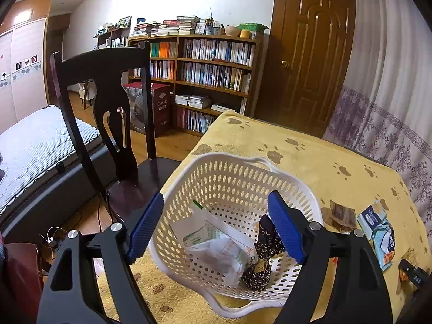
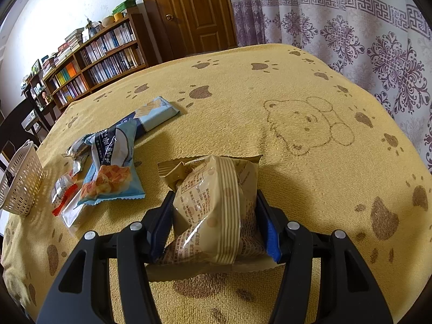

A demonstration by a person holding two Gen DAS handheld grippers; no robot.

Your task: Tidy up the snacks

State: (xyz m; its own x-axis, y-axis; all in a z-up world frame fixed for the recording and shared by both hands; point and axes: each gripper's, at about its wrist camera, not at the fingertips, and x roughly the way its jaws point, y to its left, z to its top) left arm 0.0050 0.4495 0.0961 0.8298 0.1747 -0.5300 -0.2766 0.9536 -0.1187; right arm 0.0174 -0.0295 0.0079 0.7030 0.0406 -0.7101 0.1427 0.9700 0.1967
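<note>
Right wrist view: the right gripper (image 2: 216,224) is clamped on a tan snack bag (image 2: 213,210), both blue pads pressed into its sides. The bag is puffed, seam facing up, and its lower edge is seen against the yellow cloth (image 2: 270,86) printed with paw marks and a bear. To the left, well apart from the held bag, a loose pile of snacks is seen: a light blue packet with orange pieces pictured (image 2: 113,167), a long pale blue bar (image 2: 156,113) behind it, a small red and clear wrapper (image 2: 63,191) and a clear sleeve (image 2: 73,213) partly under the blue packet. The white basket (image 2: 21,186) is seen at the far left edge of the cloth.

Left wrist view: the left gripper (image 1: 216,224) is spread wide with nothing between its pads, hanging over the basket (image 1: 229,178), one pad outside the near wall and one over the inside. In the basket two items are seen: a white and green packet (image 1: 216,240) and a dark patterned pouch (image 1: 259,272) touching it. A dark wooden chair (image 1: 108,86) stands just beside the table, with a bookshelf (image 1: 210,75) and a door (image 1: 310,48) behind.
</note>
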